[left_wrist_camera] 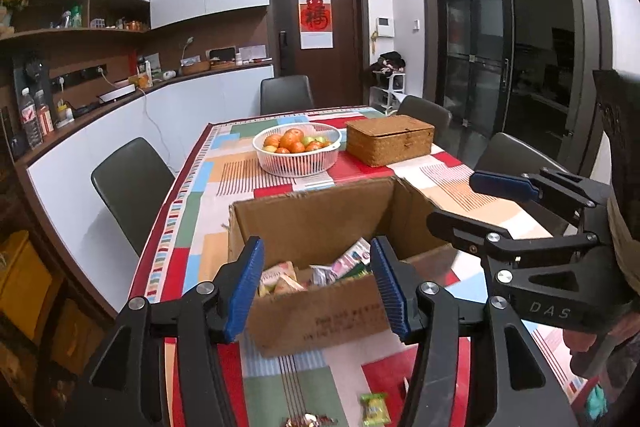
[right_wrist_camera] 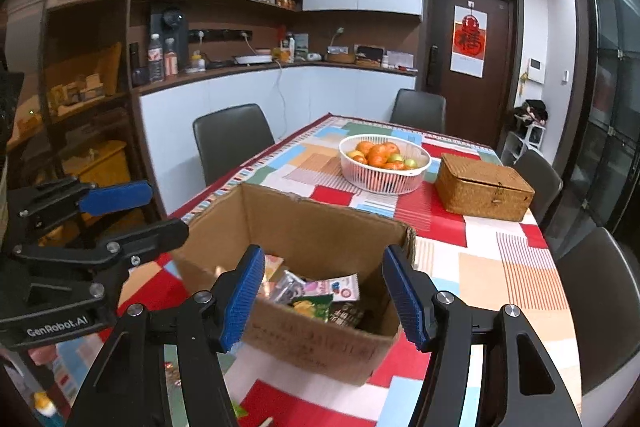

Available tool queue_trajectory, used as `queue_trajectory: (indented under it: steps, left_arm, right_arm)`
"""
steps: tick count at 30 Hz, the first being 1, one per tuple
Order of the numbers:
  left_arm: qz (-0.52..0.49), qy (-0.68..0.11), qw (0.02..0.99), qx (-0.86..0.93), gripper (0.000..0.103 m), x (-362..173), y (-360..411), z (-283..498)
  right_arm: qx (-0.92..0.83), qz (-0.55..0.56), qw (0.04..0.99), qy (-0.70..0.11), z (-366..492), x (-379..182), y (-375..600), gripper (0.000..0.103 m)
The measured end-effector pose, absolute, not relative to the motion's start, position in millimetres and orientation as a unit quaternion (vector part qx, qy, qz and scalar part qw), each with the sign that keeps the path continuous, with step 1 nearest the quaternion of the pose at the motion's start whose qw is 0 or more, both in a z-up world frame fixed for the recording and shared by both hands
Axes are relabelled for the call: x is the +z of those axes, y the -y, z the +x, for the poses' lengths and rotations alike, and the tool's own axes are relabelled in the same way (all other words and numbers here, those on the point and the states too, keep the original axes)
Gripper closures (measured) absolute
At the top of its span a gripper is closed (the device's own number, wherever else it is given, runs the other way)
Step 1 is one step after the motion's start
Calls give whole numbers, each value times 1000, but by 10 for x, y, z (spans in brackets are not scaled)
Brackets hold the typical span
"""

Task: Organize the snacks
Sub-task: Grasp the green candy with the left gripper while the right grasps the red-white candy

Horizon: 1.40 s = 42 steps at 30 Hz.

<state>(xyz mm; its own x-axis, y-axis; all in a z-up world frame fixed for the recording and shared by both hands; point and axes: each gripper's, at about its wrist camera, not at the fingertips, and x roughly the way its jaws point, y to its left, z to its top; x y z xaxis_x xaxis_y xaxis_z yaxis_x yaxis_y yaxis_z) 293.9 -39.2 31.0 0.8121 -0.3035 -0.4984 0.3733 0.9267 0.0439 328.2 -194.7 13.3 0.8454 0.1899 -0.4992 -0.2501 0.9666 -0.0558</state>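
An open cardboard box (left_wrist_camera: 320, 323) stands on the patchwork tablecloth and holds several snack packets (left_wrist_camera: 344, 263); it also shows in the right wrist view (right_wrist_camera: 320, 343) with its packets (right_wrist_camera: 316, 293). My left gripper (left_wrist_camera: 318, 287) is open and empty, held above the box's near wall. My right gripper (right_wrist_camera: 324, 297) is open and empty, above the box from the right; it shows in the left wrist view (left_wrist_camera: 460, 205). A green snack packet (left_wrist_camera: 375, 409) and another wrapped snack (left_wrist_camera: 306, 420) lie loose on the cloth in front of the box.
A white basket of oranges and apples (left_wrist_camera: 298, 163) and a closed wicker box (left_wrist_camera: 390, 143) stand behind the cardboard box. Dark chairs (left_wrist_camera: 132, 187) ring the table (left_wrist_camera: 188, 227). A counter with bottles runs along the left wall.
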Motion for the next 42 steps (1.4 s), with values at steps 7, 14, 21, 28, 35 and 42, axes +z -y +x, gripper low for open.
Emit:
queue_trajectory:
  steps: [7,14,21,28,35,42]
  left_arm:
    - [79,-247,949,-181,44,249,402,2607]
    - [85,-270,941,-184,43,68,455,2430]
    - [93,-312,927,-184,43,-257,499,2358]
    - [102,-358,909,-189,43,-604,540,2343]
    - [100,-406,886,-200,43,-988,542,2405]
    - [88,-440,868,-213,43,-1263,571,2538]
  right_arm:
    - [133,-64,958,-246,2950,102,1925,41]
    - [141,-65,950,-270,2764,-85,1957,41]
    - [137,-71,938,-309,2665,-377,2014,41]
    - [138,-88,921,-353,2609,-704,2034,41]
    - [149,-108,897,-401,2635,-1038,2007,41]
    - [154,-117,877,-440,2753,-1283,1996,41]
